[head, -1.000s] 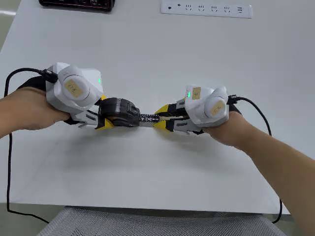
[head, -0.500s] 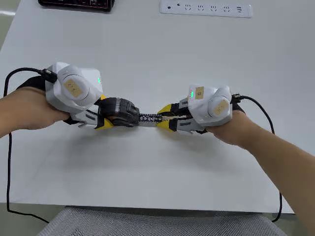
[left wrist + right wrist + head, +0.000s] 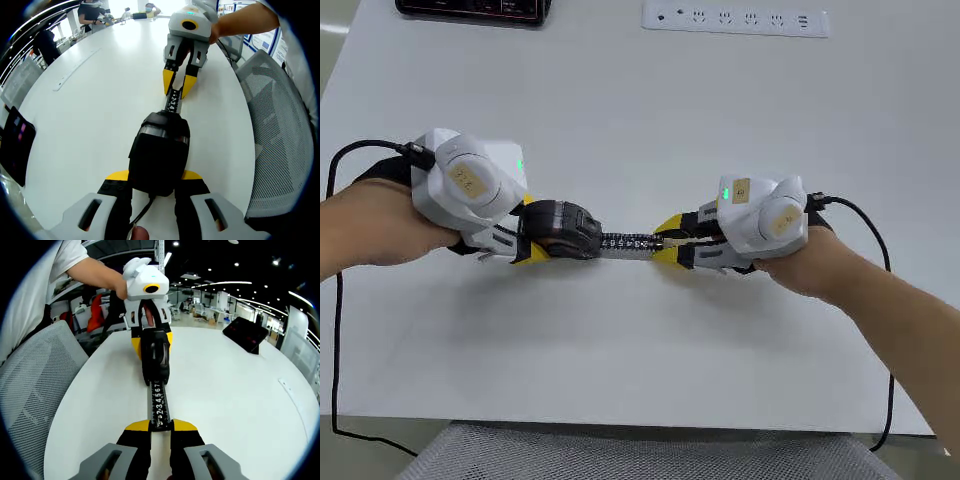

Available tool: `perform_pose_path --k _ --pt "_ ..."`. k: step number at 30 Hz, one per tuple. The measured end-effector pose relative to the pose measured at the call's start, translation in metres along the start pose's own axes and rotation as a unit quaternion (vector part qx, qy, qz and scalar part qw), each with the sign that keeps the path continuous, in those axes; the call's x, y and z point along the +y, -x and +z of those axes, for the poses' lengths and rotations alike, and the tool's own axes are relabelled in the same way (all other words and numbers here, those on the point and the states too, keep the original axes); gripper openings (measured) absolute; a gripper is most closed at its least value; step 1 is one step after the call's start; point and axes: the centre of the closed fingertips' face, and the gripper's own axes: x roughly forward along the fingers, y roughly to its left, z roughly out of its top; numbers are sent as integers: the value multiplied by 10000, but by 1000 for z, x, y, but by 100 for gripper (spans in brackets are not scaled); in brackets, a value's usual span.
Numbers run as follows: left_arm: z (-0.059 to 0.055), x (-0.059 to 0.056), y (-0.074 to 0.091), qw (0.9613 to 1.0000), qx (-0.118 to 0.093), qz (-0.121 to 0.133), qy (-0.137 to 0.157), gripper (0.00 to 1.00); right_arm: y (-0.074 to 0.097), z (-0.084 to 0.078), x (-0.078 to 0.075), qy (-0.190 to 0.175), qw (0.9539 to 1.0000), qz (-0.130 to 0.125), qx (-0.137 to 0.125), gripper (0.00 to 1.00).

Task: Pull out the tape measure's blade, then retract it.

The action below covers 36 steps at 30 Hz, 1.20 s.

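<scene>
Left gripper view, nearest first: the left claw point(image 3: 155, 176) is clamped on the black tape measure point(image 3: 160, 147), its yellow tips pressed against the two sides of the housing. The housing sits low at the white desk point(image 3: 85, 105); whether it touches cannot be told. Beyond the housing's mouth a short run of blade point(image 3: 172, 101) shows, digits up, stretched straight to the right claw point(image 3: 179, 86), which is pinched shut on the blade's free end. In the head view the claws face each other over the near half of the desk, and a power strip point(image 3: 735, 18) lies well apart at the far edge.

At the near end, the left claw grips smooth, rounded sides, so a hard tug could probably swivel the housing or drag it out of the hold. At the mouth, if the hands drift off one line, the blade could twist or kink. The main risk seems to lie farther out: the right claw holds a thin, slick strip by its tip while the spring likely pulls against it. If the pull speeds up or the pinch slackens, the blade could slip free and snap back early. On retraction, a sudden release would whip the hook into the housing.
</scene>
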Motion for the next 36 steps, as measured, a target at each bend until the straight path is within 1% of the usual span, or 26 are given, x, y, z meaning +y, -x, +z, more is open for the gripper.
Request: perform_pose_path --k 25,36 --pt "-1 0 0 10000 16 -2 -25 27 28 -19 1 -76 9997 -101 190 10" --pt "-1 0 0 10000 30 -16 -31 27 39 -30 -1 -85 9995 -148 271 10"
